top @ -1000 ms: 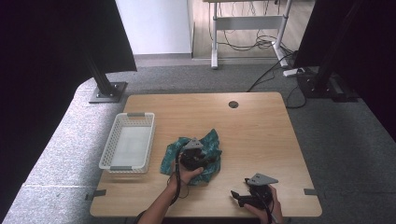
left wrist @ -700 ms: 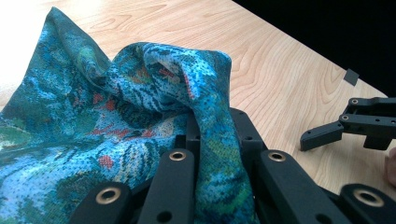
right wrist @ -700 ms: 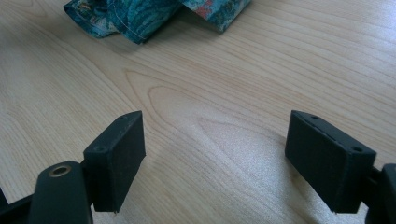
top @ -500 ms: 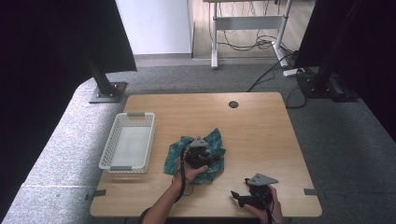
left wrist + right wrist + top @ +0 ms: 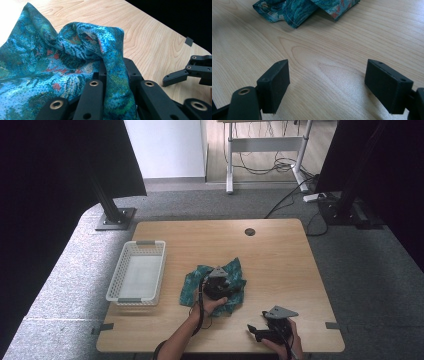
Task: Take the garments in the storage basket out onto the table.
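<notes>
While the left claw (image 5: pixel 113 75) pinches a fold of teal patterned cloth (image 5: pixel 50 62), the right claw (image 5: pixel 327 85), nearby, gapes empty over the counter (image 5: pixel 324 50).

No readable text, label, brand, number or sign on any surface in view.

Left tongs (image 5: pixel 219 281) sit at frame centre, jaws nearly closed, forearm rising from the bottom edge. Right tongs (image 5: pixel 256 332) rest lower right, jaws wide apart.
</notes>
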{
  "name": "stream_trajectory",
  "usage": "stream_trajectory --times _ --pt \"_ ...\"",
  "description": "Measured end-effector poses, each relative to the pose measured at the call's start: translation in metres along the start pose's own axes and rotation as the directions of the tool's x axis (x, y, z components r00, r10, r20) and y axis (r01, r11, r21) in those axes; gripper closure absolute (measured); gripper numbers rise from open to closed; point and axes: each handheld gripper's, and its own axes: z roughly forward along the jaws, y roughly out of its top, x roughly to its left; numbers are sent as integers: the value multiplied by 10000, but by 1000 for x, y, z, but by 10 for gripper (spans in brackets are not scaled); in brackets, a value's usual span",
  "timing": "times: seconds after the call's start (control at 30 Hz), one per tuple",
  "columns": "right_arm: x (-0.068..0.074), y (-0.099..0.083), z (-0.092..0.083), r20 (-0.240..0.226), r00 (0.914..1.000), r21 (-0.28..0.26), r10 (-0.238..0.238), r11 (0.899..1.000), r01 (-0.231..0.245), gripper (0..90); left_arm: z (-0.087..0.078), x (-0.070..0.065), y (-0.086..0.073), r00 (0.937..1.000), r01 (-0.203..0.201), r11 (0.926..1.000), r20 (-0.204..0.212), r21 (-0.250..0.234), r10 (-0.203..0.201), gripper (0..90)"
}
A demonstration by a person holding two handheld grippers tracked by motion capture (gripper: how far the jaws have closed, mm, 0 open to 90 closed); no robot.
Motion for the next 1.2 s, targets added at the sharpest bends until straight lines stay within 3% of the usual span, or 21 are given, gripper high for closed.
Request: stream_trajectory --times 0.07,0.17,0.27,0.37,0.57,0.9,1.1,1.2 --pt "0 0 0 14 10000 7 -16 10000 16 198 -2 1 0 9999 100 9999 -18 -81 -100 734" --pt "0 0 0 19 10000 6 -11 10000 11 198 -5 0 -1 9987 248 9991 -447 -355 -264 497" --pt "0 0 0 17 10000 -7 11 10000 -11 198 -12 -1 -3 9985 405 9982 -353 -451 -422 354" --pt "0 0 0 14 10000 -23 35 10000 -35 198 -20 -4 -7 9993 355 9987 -107 -365 -359 286" --pt "1 0 0 73 10000 -21 -1 10000 2 198 -40 -7 -15 9995 310 9984 101 -465 -306 228" --pt "-1 1 1 -23 10000 -13 71 10000 -71 198 -73 -9 -36 9997 84 9991 -224 -414 -93 209" --pt "-1 1 1 -61 10000 21 -7 10000 7 197 -93 -15 -58 9947 -163 9994 -1020 -297 131 210" --pt "-1 1 1 -85 10000 21 -46 10000 46 198 -105 -18 -70 9925 -84 9991 -1223 -419 32 208"
